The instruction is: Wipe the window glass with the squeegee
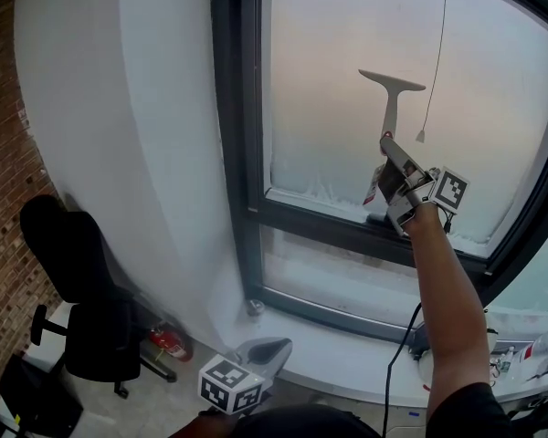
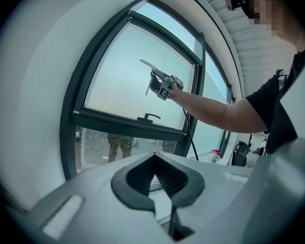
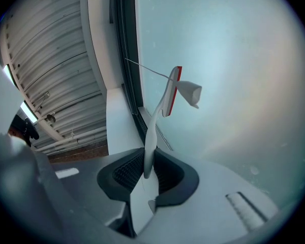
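My right gripper (image 3: 145, 169) jaws pinch the squeegee (image 1: 390, 99) handle, blade straight up at the window glass (image 1: 329, 62); left gripper (image 2: 153, 159) low, closed, empty.

Soft daylight pouring through the pale frosted window pane (image 1: 347, 80), shading from cool blue to warm peach, dark metal window frame (image 1: 233, 108) showing as silhouette, white curved wall (image 1: 119, 108) glowing evenly, black office chair (image 1: 82, 290) sitting in dim shade near left, both gripper views bending and darkening at their round edges.
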`<state>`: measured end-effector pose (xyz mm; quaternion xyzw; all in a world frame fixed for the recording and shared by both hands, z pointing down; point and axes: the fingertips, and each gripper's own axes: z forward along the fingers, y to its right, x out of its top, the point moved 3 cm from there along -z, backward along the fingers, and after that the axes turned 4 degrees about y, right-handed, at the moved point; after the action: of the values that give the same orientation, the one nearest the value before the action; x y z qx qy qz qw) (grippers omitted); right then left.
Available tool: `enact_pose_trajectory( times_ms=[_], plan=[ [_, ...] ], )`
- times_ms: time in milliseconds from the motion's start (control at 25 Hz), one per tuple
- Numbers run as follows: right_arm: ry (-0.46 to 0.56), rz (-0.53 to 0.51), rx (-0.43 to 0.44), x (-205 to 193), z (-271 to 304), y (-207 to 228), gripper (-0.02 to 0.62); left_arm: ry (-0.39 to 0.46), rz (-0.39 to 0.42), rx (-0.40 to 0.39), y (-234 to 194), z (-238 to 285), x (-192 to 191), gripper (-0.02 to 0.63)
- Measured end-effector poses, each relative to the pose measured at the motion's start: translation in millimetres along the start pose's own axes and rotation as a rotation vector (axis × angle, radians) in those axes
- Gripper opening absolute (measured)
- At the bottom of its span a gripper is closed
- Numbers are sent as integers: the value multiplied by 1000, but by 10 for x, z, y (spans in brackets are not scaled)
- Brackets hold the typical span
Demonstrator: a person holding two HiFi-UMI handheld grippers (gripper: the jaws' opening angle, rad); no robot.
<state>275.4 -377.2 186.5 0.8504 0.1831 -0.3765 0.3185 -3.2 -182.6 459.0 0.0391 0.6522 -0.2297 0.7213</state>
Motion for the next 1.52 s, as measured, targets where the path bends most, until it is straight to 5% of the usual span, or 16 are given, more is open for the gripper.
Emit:
enact_pose_trajectory(
  times_ms=[1520],
  plan=[
    [1,227,-159,-1419,-1020,509,84,-34,-3,-55,17,-5,-68,0]
  ],
)
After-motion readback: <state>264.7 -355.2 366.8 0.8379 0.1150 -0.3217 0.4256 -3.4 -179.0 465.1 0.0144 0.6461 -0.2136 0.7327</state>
